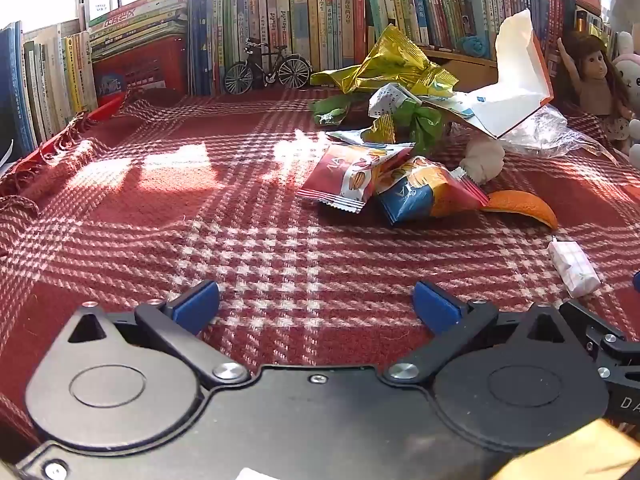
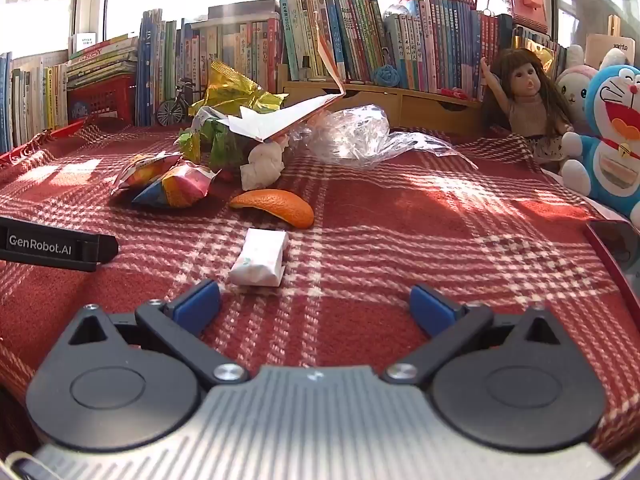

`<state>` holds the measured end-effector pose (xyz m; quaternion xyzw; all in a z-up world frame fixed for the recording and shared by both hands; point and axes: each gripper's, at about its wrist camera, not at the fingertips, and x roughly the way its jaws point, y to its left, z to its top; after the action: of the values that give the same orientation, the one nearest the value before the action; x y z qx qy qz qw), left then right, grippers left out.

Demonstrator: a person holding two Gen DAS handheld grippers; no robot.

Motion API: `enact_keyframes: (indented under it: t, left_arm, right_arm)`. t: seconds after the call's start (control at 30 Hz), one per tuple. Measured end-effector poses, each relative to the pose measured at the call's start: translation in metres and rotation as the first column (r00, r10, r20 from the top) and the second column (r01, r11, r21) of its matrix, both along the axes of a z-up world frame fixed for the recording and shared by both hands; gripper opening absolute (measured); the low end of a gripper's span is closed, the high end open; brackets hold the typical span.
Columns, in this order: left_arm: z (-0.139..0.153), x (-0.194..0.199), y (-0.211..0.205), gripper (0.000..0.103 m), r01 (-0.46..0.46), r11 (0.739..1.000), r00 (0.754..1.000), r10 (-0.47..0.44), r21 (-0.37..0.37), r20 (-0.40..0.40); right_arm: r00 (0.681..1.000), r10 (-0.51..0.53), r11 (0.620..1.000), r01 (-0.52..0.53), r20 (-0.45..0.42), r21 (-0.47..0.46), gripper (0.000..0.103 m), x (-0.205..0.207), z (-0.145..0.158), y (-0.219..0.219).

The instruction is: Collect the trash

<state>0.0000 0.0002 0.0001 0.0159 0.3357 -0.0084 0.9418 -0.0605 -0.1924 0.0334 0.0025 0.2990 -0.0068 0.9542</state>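
We see only part of the red tray [image 2: 608, 256], cut off by the right edge of the right wrist view. The white crumpled tissue [image 1: 484, 158] lies half hidden under the open carton [image 1: 516, 92]. The book spines [image 1: 320, 20] are too small to read.

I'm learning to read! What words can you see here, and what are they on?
"GenRobot.AI": on the left gripper's black arm.
"DA", cut off: on the black part at the edge.
Book spines, snack packets, beige box: too small or blurred.
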Motion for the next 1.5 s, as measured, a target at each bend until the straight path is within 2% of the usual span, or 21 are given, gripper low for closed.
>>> enact_keyframes:
  t: [1.5]
  left_arm:
    - [0.0008, 0.0008, -0.0002, 0.103, -0.001, 1.000, 1.000, 0.001, 0.001, 0.012]
  right_arm:
    - [1.000, 0.001, 1.000, -0.001, -0.011, 0.001, 0.103, 0.0008, 0.0006, -0.0002]
